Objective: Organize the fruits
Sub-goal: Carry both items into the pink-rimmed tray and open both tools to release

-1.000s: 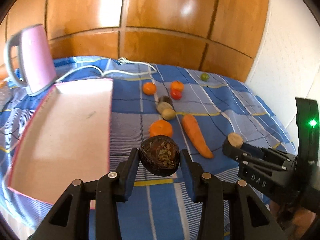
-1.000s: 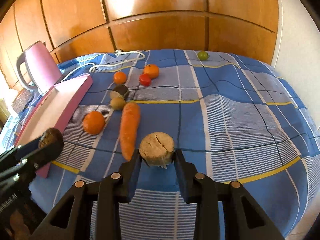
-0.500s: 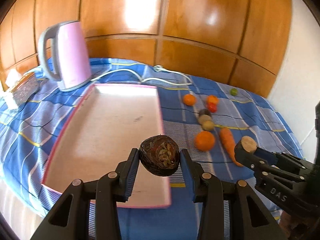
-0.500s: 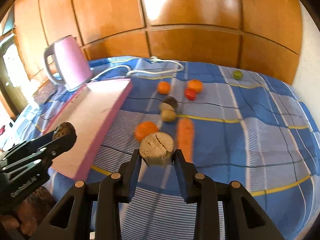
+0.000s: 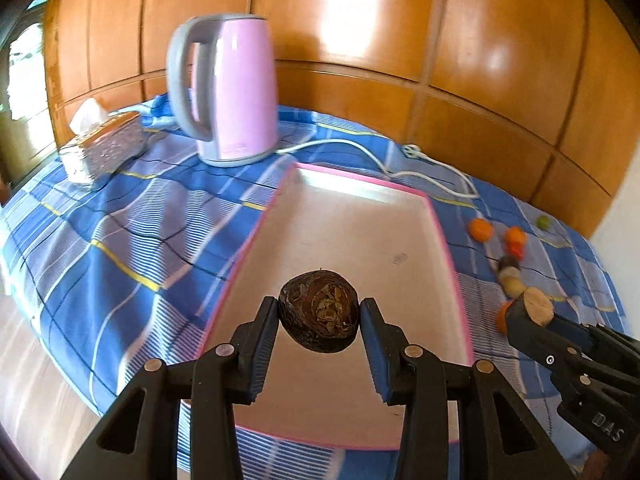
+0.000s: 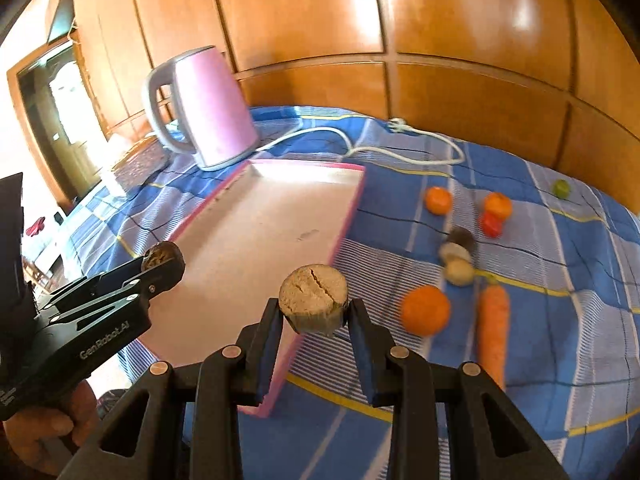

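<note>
The left tool (image 5: 319,312) gripped a dark, wrinkled round fruit (image 5: 318,311) between its pads, held in the air over the near half of the pink-rimmed tray (image 5: 436,216), which lay bare on the blue checked cloth (image 5: 120,240). The right tool (image 6: 313,312) was clamped on a tan, cracked round piece (image 6: 313,298) and hung just over the tray's near right corner, above its rim rather than its floor. The step in hand looked like carrying both pieces to the tray for setting down. To do it well, the right tool probably needed to come further inward so its piece would not land on the rim and roll onto the cloth. Both should be lowered close to the tray floor before release, since round things dropped from height tend to bounce or roll. Placing them apart, toward one end, would leave room for the oranges (image 6: 425,310), carrot (image 6: 493,332) and small pieces waiting on the cloth beside the tray.
</note>
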The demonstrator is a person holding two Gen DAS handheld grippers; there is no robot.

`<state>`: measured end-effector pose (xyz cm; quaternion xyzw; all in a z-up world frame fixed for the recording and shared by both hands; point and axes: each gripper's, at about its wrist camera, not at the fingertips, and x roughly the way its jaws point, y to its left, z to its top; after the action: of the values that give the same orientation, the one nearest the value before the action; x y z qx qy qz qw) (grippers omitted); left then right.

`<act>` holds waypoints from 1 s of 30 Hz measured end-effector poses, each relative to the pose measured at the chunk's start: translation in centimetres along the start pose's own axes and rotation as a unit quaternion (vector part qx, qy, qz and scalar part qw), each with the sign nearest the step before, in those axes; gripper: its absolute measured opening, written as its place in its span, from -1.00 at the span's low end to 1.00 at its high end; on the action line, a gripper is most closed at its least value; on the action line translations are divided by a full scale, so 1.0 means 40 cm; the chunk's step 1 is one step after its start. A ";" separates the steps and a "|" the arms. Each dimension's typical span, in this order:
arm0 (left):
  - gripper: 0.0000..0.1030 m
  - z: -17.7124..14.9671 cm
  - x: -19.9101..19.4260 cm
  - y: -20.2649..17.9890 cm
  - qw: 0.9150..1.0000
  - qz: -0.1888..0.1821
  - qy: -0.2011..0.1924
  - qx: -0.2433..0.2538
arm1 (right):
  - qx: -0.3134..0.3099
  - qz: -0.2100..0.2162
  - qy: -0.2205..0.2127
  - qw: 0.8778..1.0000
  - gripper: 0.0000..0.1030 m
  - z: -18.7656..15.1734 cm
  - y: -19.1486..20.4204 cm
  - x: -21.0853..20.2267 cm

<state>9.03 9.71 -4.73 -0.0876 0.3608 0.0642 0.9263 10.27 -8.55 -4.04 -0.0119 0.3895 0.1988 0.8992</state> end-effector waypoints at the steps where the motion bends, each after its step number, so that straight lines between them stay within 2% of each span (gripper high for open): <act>1: -0.18 0.001 0.000 0.005 1.000 0.003 -0.001 -0.003 | -0.002 0.002 -0.001 1.000 -0.34 0.005 0.009 0.004; 15: -0.16 -0.010 0.044 0.059 0.999 0.033 0.009 -0.033 | -0.016 0.021 0.007 1.000 -0.32 0.062 0.091 0.105; 16: -0.12 -0.011 0.044 0.058 0.999 0.035 0.008 -0.033 | -0.017 0.022 0.008 1.000 -0.32 0.064 0.094 0.110; 18: 0.14 -0.013 0.040 0.059 0.999 0.038 0.002 -0.035 | -0.016 0.025 0.010 1.000 -0.31 0.066 0.098 0.117; 22: 0.34 -0.015 0.030 0.057 0.998 0.045 -0.009 -0.034 | -0.017 0.021 0.013 1.000 -0.25 0.058 0.098 0.118; 24: 0.51 -0.019 0.024 0.057 0.998 0.046 -0.012 -0.036 | -0.011 0.018 0.016 1.000 -0.25 0.053 0.089 0.116; 26: 0.61 -0.024 0.016 0.054 0.998 0.050 -0.014 -0.035 | -0.001 0.013 0.012 1.000 -0.26 0.045 0.074 0.103; 30: 0.61 -0.035 0.004 0.040 0.999 0.044 -0.015 -0.028 | 0.025 0.005 0.008 1.000 -0.26 0.028 0.031 0.077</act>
<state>7.92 10.98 -6.04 -0.0962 0.3486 0.1160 0.9251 12.51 -6.15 -5.26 0.0112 0.4019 0.1936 0.8949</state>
